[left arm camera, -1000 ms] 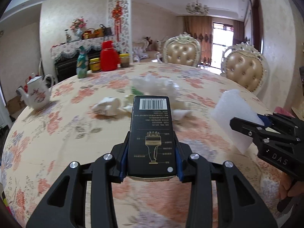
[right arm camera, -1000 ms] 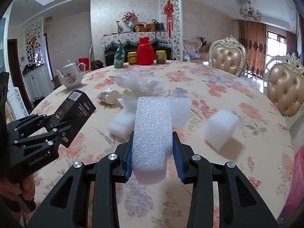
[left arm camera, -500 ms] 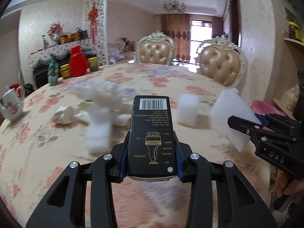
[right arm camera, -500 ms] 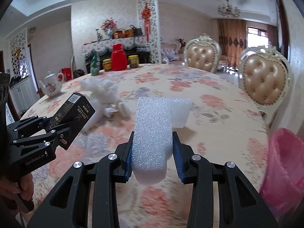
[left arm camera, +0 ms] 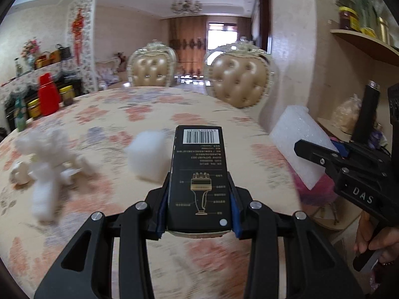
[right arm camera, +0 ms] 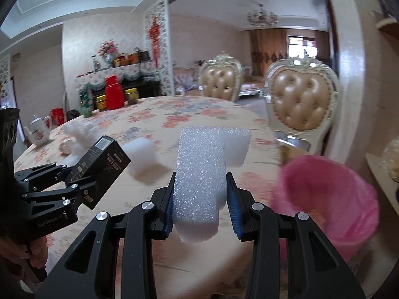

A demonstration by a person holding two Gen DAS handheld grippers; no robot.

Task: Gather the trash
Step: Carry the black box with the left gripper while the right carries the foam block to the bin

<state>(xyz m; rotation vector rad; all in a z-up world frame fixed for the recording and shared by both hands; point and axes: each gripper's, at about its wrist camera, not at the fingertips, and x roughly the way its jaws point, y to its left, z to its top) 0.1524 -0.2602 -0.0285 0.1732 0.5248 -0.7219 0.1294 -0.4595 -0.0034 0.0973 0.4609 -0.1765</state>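
Note:
My left gripper [left arm camera: 198, 200] is shut on a black carton [left arm camera: 199, 172] with a barcode and gold drawing, held above the floral table [left arm camera: 124, 114]. My right gripper [right arm camera: 200, 199] is shut on a white L-shaped foam block [right arm camera: 202, 174]. Each gripper shows in the other's view: the carton [right arm camera: 99, 159] at the left, the foam block [left arm camera: 296, 139] at the right. A bin lined with a pink bag [right arm camera: 326, 199] stands beside the table at the right. A white foam cube [left arm camera: 147, 154], crumpled white paper [left arm camera: 47, 149] and an eggshell-like scrap [left arm camera: 21, 174] lie on the table.
Two padded gold chairs [left arm camera: 239, 82] stand behind the table. A red flask [left arm camera: 47, 94], jars and a green bottle stand at the far left edge, a teapot [right arm camera: 37, 130] further left. A wall shelf with jars [left arm camera: 361, 35] and a dark bottle [left arm camera: 366, 114] are at the right.
Both grippers have swung to the right across the table, still holding the carton and the foam block. The pink-lined bin has come into the right wrist view; the paper heap has slid left.

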